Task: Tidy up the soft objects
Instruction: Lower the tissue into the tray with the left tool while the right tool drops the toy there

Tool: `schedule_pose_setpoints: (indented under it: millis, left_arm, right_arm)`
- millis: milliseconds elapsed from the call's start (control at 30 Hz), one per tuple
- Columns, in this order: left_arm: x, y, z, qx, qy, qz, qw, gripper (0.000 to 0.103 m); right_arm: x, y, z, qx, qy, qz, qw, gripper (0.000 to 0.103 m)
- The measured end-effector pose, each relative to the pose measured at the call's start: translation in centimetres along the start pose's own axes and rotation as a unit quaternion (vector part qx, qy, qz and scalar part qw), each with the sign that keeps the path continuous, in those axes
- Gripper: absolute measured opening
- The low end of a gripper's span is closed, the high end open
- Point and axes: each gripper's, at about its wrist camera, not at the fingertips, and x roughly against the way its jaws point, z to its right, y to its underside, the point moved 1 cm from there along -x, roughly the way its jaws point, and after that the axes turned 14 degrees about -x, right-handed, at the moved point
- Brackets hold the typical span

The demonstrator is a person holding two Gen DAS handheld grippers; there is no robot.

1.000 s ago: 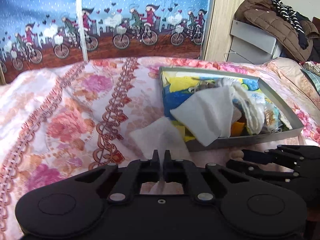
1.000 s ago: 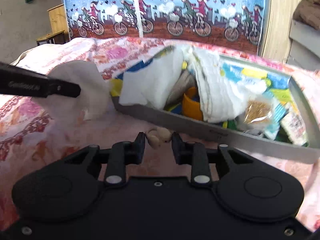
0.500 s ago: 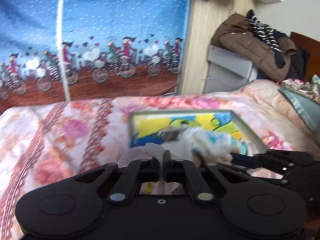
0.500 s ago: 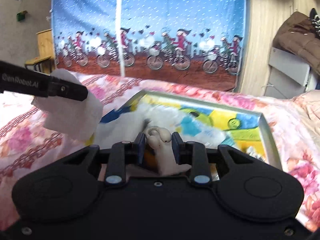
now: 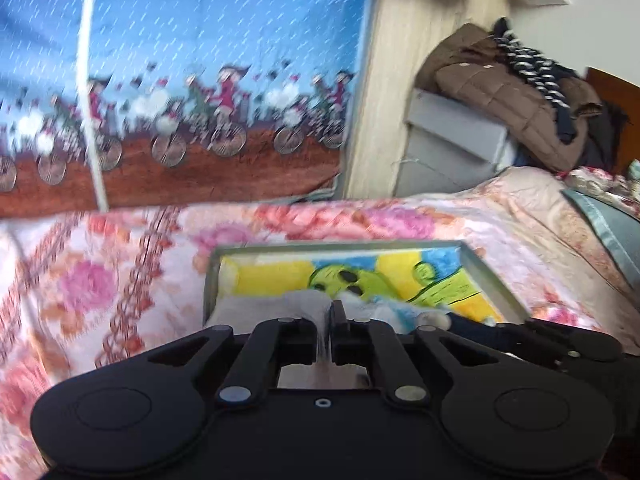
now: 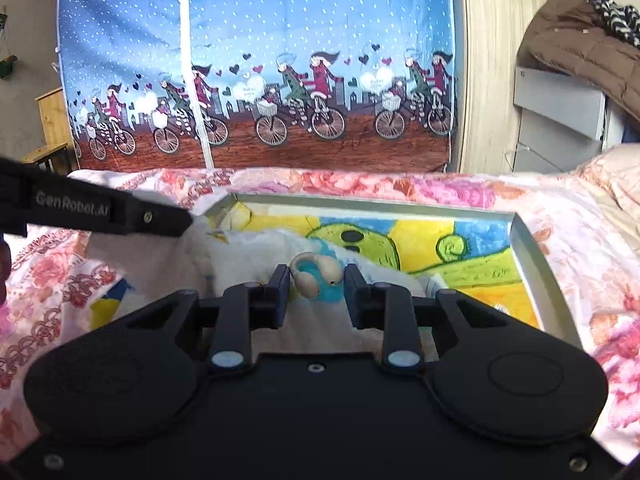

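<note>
1. The left gripper (image 5: pixel 330 320) is pinching a white cloth (image 5: pixel 296 300), its jaws starting to open, over the tray's (image 6: pixel 532 248) near-left corner.
2. The right gripper (image 6: pixel 316 276) is clamping a small beige toy (image 6: pixel 310 276) above the tray's near edge; the bare tray floor is lying ahead of it.

Each camera sits just behind its own gripper and looks forward and somewhat downward over the bed (image 5: pixel 120 280). The left view is close above the near left corner of the grey tray (image 5: pixel 492 284) and is blurred. The right view looks at the same tray (image 6: pixel 532 248) from a little further right. Both share the blue curtain (image 6: pixel 320 20) behind.
</note>
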Motion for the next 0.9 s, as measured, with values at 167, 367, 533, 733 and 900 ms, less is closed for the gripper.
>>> schedule_pose_setpoints:
  millis: [167,367,533,733,900]
  left_arm:
    - [-1.8,2.5,-1.4,0.034,-0.005,-0.022,0.9992,0.01]
    - [-2.2,4.7,-2.7,0.067,0.0,-0.04,0.9969,0.022]
    - [-1.3,5.0,-3.1,0.082,0.007,-0.038,0.9959,0.038]
    - [0.7,5.0,-3.1,0.071,0.0,-0.032,0.997,0.057]
    - [2.9,4.7,-2.7,0.063,-0.009,-0.02,0.9977,0.068]
  right_arm:
    - [-0.6,1.3,0.3,-0.013,0.001,-0.007,1.0,0.022]
    - [0.5,1.4,-0.1,-0.02,0.004,-0.006,1.0,0.023]
    - [1.6,0.8,0.0,-0.03,0.001,0.002,1.0,0.036]
    - [3.6,-0.3,0.3,-0.047,-0.004,0.019,0.999,0.051]
    - [6.3,-1.2,0.4,-0.068,-0.021,0.034,0.997,0.066]
